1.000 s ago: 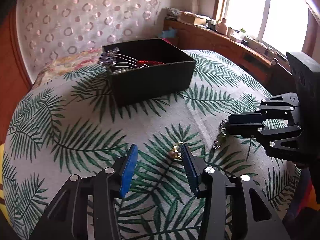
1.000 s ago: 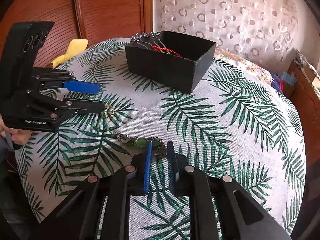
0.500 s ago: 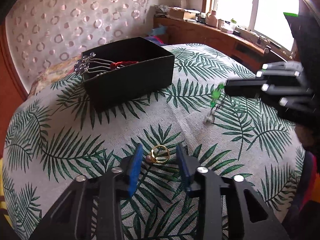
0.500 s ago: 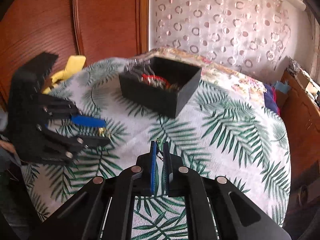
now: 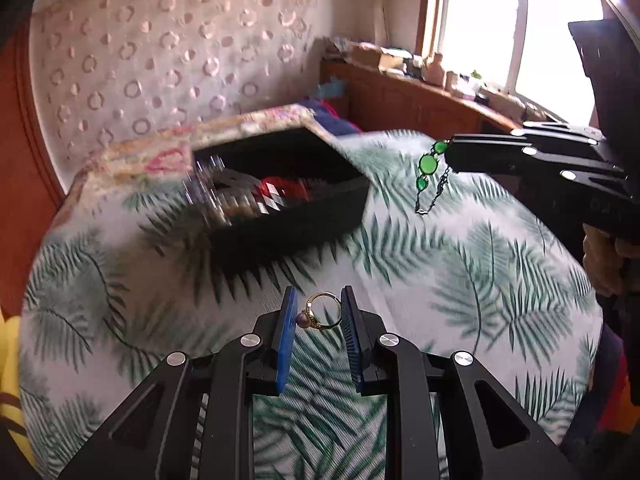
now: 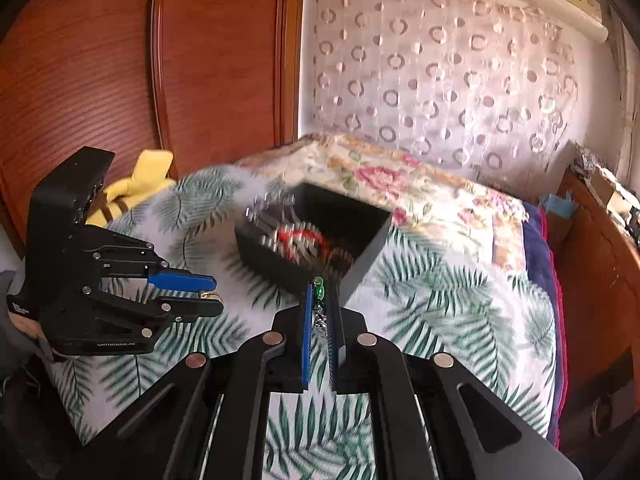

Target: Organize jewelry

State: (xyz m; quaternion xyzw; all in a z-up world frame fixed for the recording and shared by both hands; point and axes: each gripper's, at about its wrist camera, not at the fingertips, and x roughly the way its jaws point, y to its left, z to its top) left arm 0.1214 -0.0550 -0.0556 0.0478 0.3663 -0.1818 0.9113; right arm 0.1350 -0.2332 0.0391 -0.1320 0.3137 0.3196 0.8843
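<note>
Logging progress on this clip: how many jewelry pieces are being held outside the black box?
2. A gold ring between the left gripper jaws; a green-stone chain hanging from the right gripper. Others in the box are blurred.

Bedroom in a private home. A bed with a palm-leaf coverlet (image 6: 448, 292) over a floral quilt (image 6: 404, 184) fills both views; behind it hang a sheer circle-patterned curtain (image 6: 440, 76) and a reddish wooden wardrobe (image 6: 120, 68). A cluttered wooden sill shelf (image 5: 420, 92) runs beneath a bright window (image 5: 480, 24), and a yellow plush toy (image 6: 140, 180) lies by the bed
</note>
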